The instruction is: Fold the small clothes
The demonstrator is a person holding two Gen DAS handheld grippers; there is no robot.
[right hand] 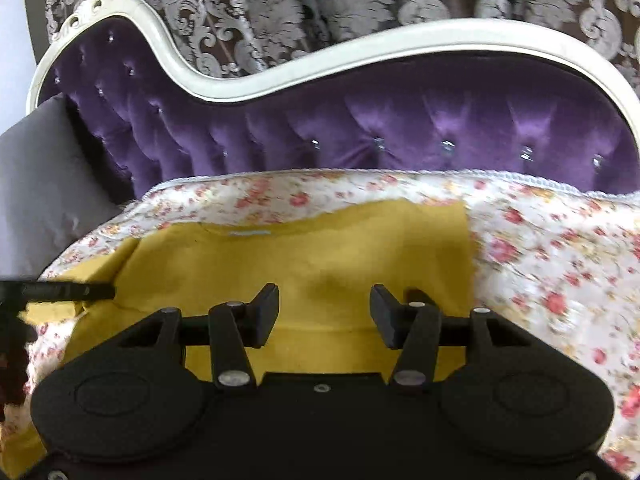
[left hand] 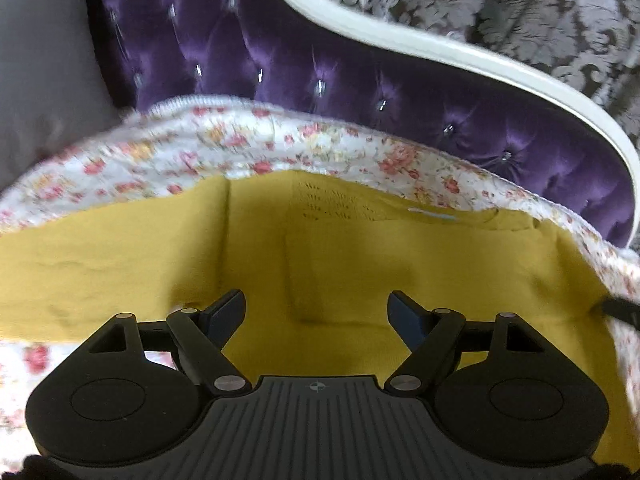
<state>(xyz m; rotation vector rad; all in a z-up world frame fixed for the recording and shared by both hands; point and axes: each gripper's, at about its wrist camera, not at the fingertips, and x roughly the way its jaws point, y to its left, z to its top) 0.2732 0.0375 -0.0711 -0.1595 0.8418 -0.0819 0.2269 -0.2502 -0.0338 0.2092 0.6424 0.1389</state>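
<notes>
Lying flat under both open tongs (left hand: 316, 312) (right hand: 324, 308) — yellow garment (left hand: 360, 248) (right hand: 320, 256).

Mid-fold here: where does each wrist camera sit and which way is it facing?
Left wrist: behind the open left claw, angled down at the mustard garment on the floral quilt.
Right wrist: behind the open right claw, facing the garment's right edge; the left claw's tip enters at left.
Shared: garment, quilt, purple tufted sofa back.
</notes>
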